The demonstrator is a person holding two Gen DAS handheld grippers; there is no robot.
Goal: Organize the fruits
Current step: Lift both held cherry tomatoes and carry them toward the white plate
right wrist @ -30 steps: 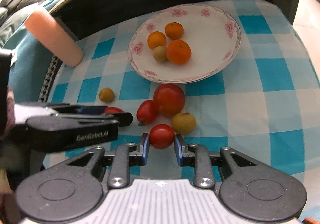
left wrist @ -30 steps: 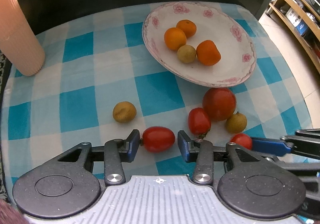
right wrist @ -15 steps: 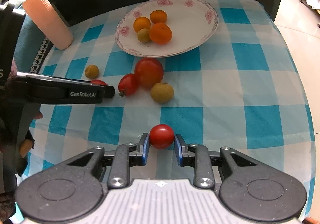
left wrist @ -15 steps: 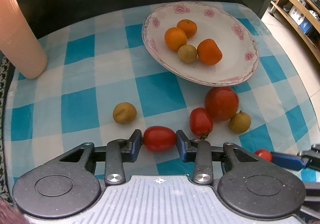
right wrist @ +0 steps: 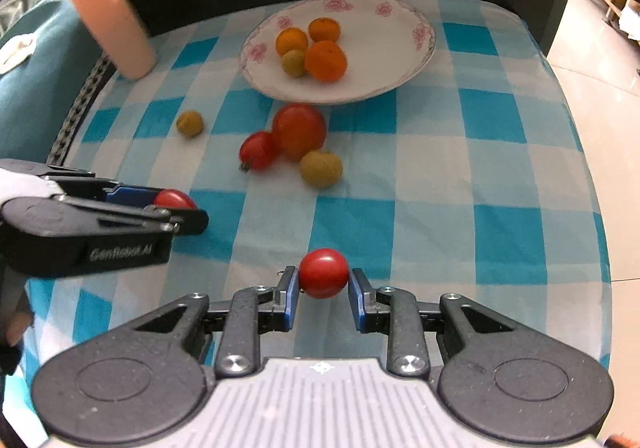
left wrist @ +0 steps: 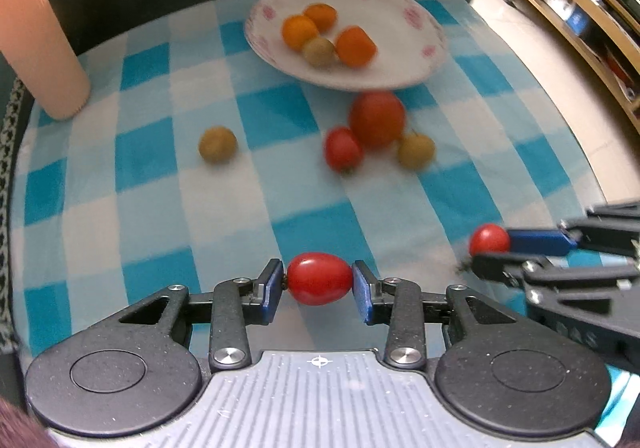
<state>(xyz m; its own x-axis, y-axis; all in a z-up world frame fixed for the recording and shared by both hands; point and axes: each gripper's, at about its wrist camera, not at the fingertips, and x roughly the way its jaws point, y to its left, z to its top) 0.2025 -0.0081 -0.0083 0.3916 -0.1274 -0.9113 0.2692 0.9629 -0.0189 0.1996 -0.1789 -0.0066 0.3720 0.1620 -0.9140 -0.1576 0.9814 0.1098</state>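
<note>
Left wrist view: left gripper fingers pinching oval tomato clear of the checked counter, probably bound for the plate; picture blurred. Right wrist view: right gripper fingers clamp round tomato; left gripper's tomato mostly hidden behind its fingers.

The left gripper body reads "GenRobot.AI" on its side.

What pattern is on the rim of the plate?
Pink flowers on the white plate, clearest in the right wrist view.
</note>
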